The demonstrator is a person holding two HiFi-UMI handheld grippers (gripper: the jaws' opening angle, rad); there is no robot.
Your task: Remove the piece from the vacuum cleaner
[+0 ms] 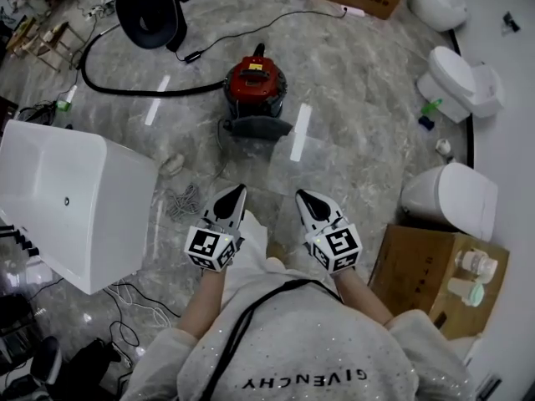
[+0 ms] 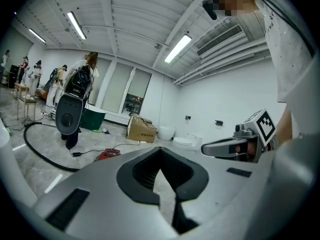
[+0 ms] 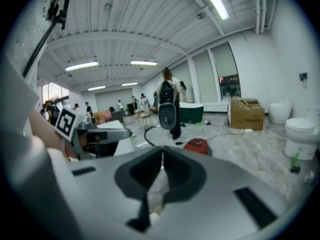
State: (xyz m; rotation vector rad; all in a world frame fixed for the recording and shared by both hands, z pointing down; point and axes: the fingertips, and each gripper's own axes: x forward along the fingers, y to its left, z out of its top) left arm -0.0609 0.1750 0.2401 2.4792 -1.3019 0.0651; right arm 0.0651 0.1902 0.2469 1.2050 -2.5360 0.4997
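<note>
1. The left hand-held gripper (image 1: 237, 190) is hovering low over the grey marbled floor (image 1: 359, 82), its jaws pressing together with nothing between them.
2. The right hand-held gripper (image 1: 302, 195) is hanging just beside it, its jaws likewise closed and gripping nothing.
3. The red vacuum cleaner (image 1: 254, 83) is standing on the floor ahead of both grippers, well apart from them. A dark grey part (image 1: 255, 128) is sitting against its near side, and a black hose (image 1: 125, 88) is curving away to the left.
4. The person's light sweatshirt (image 1: 318, 349) is carrying the word "GIVENCHY", which is reading upside down in the head view.
5. The cardboard box (image 2: 141, 129) beyond the vacuum cleaner is showing dark print too small to read.
6. A white tub (image 1: 75, 195) is lying to the left, and a white toilet (image 1: 451, 199) is standing to the right.
</note>
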